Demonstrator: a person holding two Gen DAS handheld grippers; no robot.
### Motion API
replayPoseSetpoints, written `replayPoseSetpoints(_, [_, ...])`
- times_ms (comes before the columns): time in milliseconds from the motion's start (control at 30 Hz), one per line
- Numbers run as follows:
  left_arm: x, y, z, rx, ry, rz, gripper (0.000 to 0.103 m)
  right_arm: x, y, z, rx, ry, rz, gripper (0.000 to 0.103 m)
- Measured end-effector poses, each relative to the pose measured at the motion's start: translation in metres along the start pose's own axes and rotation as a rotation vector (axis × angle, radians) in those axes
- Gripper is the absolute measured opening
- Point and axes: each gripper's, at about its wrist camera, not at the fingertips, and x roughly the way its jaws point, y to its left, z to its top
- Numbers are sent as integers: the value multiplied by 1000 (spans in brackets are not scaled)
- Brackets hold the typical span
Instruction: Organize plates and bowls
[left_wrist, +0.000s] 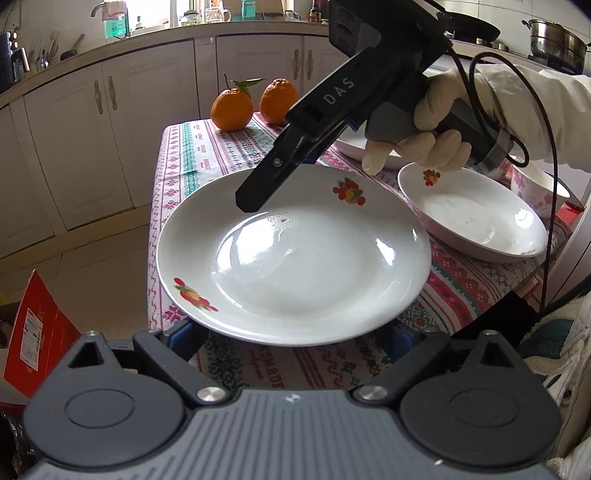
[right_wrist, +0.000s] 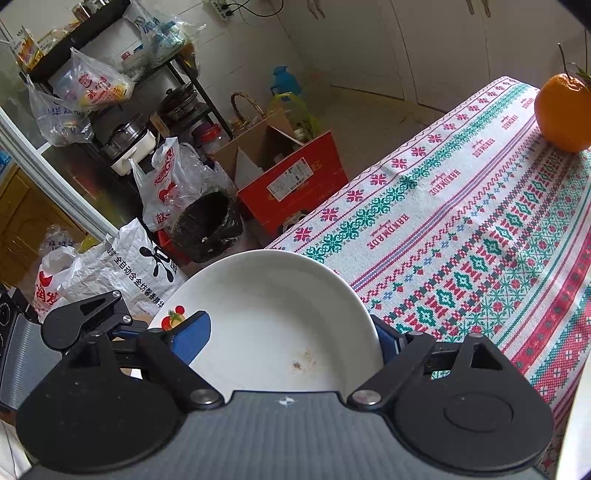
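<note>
The left black two-finger gripper (left_wrist: 291, 332) sits low in its own view, blue-padded fingers (left_wrist: 181, 332) spread wide, their tips hidden from that camera. The right black two-finger gripper (right_wrist: 291, 338) slants down from the upper right, gripped by a white-gloved right hand (left_wrist: 436, 125) with a pale sleeve behind it (index finger curled under the handle). In its own view its blue pads (right_wrist: 192, 334) stand wide apart, one above and one tucked below what lies between them.
</note>
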Motion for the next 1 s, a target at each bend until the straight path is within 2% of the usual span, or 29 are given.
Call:
replayPoseSetpoints(500, [20, 16, 24, 39, -10, -24, 96, -16, -15, 16, 3, -49, -61, 93])
replayPoseSetpoints(1000, [58, 38, 45, 60, 13, -34, 96, -4, -53, 44, 25, -83, -104, 93])
